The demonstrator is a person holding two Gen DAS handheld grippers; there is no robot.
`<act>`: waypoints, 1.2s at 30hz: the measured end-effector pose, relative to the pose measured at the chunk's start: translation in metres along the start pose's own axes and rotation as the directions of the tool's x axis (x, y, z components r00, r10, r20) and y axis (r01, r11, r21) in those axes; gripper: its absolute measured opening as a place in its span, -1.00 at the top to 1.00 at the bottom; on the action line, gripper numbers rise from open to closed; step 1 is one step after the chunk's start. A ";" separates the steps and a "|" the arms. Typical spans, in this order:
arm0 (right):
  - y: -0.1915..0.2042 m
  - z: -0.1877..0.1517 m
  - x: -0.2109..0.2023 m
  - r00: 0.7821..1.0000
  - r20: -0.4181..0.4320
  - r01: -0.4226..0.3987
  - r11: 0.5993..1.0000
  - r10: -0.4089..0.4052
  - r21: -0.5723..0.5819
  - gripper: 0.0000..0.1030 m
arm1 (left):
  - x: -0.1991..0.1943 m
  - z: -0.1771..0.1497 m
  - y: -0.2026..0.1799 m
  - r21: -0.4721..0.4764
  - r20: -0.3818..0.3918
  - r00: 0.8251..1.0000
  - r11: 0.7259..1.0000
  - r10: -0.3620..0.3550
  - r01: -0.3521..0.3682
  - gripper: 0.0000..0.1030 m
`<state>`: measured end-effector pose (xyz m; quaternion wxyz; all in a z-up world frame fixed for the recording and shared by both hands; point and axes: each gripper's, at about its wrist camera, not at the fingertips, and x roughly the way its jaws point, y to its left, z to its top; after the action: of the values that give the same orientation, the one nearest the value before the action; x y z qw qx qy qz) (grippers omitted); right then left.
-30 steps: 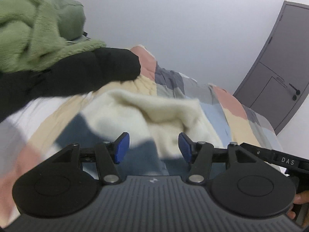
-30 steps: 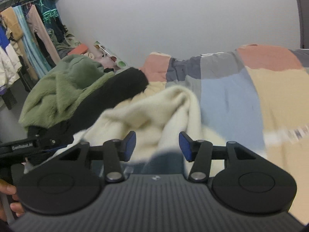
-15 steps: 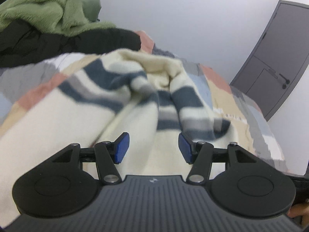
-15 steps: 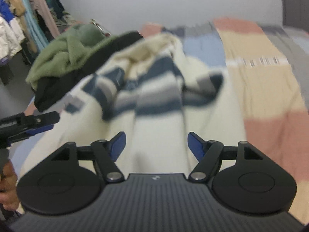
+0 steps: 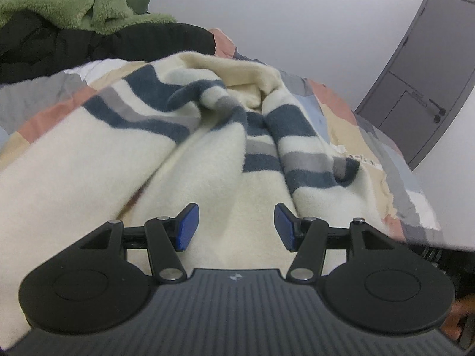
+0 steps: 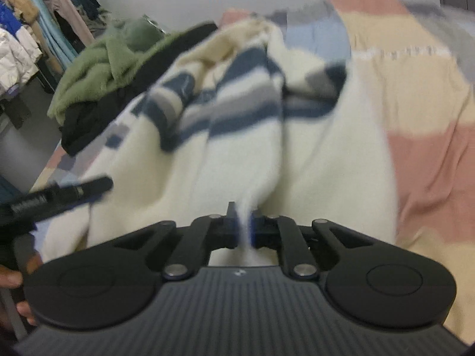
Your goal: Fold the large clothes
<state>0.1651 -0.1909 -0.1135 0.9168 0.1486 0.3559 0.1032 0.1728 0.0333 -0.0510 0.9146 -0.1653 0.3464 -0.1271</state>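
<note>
A cream fleece garment with navy and grey stripes (image 5: pixel 207 148) lies rumpled on the patchwork bed cover (image 5: pixel 350 118). My left gripper (image 5: pixel 234 225) is open just above the garment's near cream part, holding nothing. My right gripper (image 6: pixel 244 228) is shut on a pinched fold of the cream garment (image 6: pixel 237 154) at its near edge. The left gripper (image 6: pixel 59 195) also shows at the left of the right wrist view, beside the garment.
A green fleece (image 5: pixel 68 0) lies on a black garment (image 5: pixel 118 41) at the bed's far left. A grey door (image 5: pixel 424 71) stands to the right. Hanging clothes (image 6: pixel 32 29) are at the far left in the right wrist view.
My right gripper has closed on a fold of the cream garment. My left gripper stays open and has come a little closer to the fabric.
</note>
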 end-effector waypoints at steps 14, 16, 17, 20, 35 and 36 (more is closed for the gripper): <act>-0.129 0.181 -0.013 0.874 0.194 0.470 0.877 -0.446 -0.102 0.82 | 0.015 0.023 0.017 0.008 0.048 0.998 0.999 0.043 -0.043 -0.28; -0.152 0.198 0.000 0.831 0.215 0.542 0.834 -0.513 -0.108 0.82 | 0.018 0.028 0.022 0.012 0.057 0.995 0.997 0.076 -0.077 -0.30; -0.162 0.205 0.007 0.807 0.228 0.577 0.809 -0.544 -0.114 0.82 | 0.019 0.030 0.025 0.015 0.061 0.994 0.996 0.089 -0.090 -0.31; -0.195 0.223 0.026 0.724 0.255 0.677 0.731 -0.641 -0.082 0.82 | 0.027 0.037 0.036 0.018 0.067 0.989 0.991 0.129 -0.131 -0.31; -0.314 0.212 0.100 0.605 0.244 0.785 0.620 -0.758 -0.019 0.80 | 0.037 0.075 0.117 -0.188 0.076 0.967 0.956 0.242 -0.225 -0.38; -0.313 0.211 0.100 0.600 0.257 0.784 0.620 -0.758 -0.002 0.79 | 0.042 0.075 0.121 -0.206 0.056 0.970 0.954 0.236 -0.220 -0.38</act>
<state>0.4077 -0.4956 -0.1355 0.9128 -0.0618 0.2695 -0.3007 0.2682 0.1449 -0.0702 0.9152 -0.2198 0.3371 0.0210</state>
